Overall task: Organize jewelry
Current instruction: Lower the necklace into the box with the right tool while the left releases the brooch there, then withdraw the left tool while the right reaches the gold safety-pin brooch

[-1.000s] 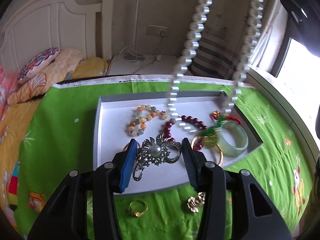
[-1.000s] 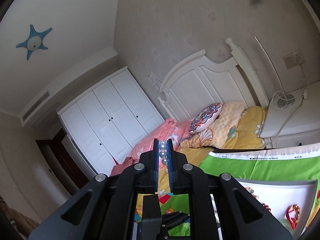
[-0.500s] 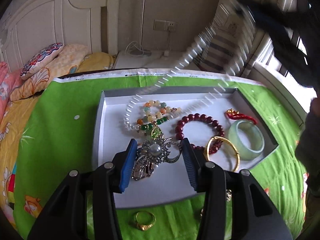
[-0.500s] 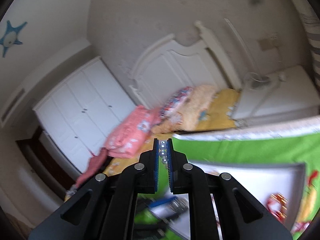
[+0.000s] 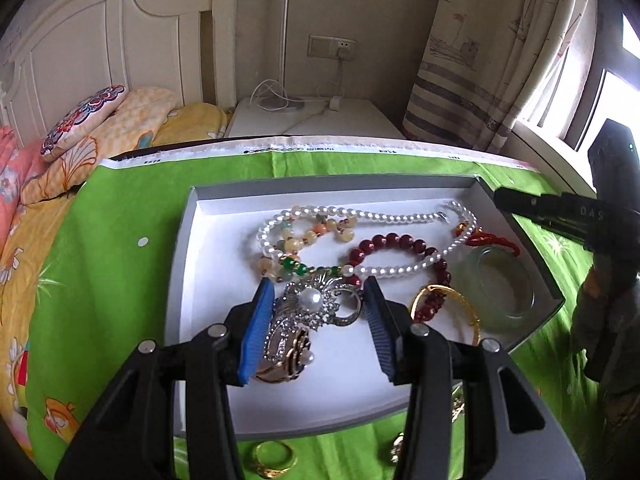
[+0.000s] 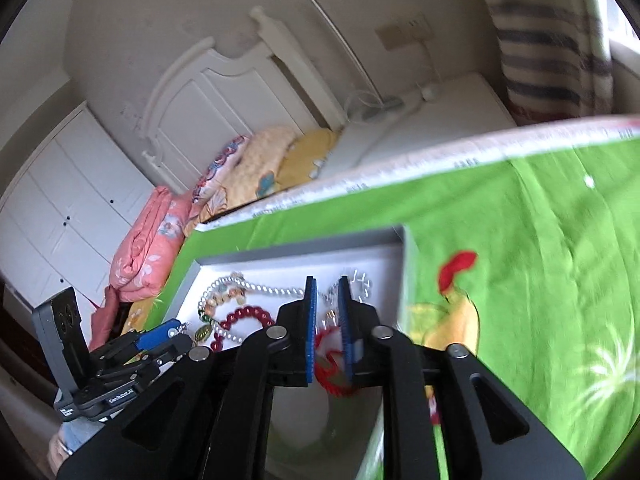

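Observation:
A white tray (image 5: 208,264) with a grey rim lies on a green cloth. In it lie a pearl necklace (image 5: 384,216), a mixed-bead bracelet (image 5: 296,240), a dark red bead bracelet (image 5: 396,240), a gold bangle (image 5: 452,300), a jade bangle (image 5: 500,288), a red cord (image 5: 496,238) and a silver pearl brooch (image 5: 312,304). My left gripper (image 5: 318,292) is open, its jaws either side of the brooch. My right gripper (image 6: 325,284) is slightly open and empty above the tray's right end, over the necklace (image 6: 256,288).
A gold ring (image 5: 274,458) and another gold piece (image 5: 398,446) lie on the green cloth (image 5: 120,264) in front of the tray. A bed with pillows (image 5: 84,120) is at the left, a white nightstand (image 5: 316,120) behind, a curtain (image 5: 480,60) at the right.
The pearl necklace, held hanging by my right gripper, came down into the tray and was let go. The right gripper's jaws parted. The left gripper stayed around the brooch.

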`<action>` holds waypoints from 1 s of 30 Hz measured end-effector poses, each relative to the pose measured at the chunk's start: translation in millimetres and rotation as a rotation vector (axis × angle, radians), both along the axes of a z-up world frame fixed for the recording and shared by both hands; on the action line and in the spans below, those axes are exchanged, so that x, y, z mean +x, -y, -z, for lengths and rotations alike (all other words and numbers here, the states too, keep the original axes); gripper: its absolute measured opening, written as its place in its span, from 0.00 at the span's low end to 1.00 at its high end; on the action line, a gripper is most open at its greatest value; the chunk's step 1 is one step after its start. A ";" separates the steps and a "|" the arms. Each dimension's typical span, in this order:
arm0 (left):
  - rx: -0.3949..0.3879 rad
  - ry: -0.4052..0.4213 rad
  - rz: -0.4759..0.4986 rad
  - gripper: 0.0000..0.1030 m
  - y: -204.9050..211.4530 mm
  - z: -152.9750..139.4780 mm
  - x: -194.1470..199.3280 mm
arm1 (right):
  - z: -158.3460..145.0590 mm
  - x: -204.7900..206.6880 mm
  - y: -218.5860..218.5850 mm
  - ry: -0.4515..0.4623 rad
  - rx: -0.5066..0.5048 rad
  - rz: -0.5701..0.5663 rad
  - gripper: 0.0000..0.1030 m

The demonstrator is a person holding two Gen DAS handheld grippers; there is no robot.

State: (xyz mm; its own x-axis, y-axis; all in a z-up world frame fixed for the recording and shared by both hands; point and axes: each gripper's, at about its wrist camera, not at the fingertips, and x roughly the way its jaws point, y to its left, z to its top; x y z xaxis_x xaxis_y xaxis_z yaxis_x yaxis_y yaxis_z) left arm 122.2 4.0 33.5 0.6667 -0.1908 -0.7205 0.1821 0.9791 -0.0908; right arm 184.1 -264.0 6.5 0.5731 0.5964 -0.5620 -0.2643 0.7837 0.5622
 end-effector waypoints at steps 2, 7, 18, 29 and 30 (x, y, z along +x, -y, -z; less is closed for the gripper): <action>-0.004 0.002 0.006 0.44 5.0 -2.0 0.2 | 0.8 -4.5 3.5 -0.015 0.025 0.006 0.19; 0.042 0.006 0.000 0.44 17.7 -3.6 2.1 | -10.2 -32.1 8.1 0.025 0.061 -0.019 0.86; 0.056 0.036 -0.059 0.92 2.1 -6.0 -16.9 | -51.5 -108.5 5.9 0.187 0.109 -0.052 0.89; 0.056 0.125 -0.258 0.98 -51.7 -15.2 -123.3 | -85.9 -219.4 -2.6 0.464 -0.094 0.114 0.96; 0.059 0.120 -0.254 0.98 -53.4 -13.2 -127.8 | -73.2 -216.3 -6.5 0.377 -0.114 0.110 0.96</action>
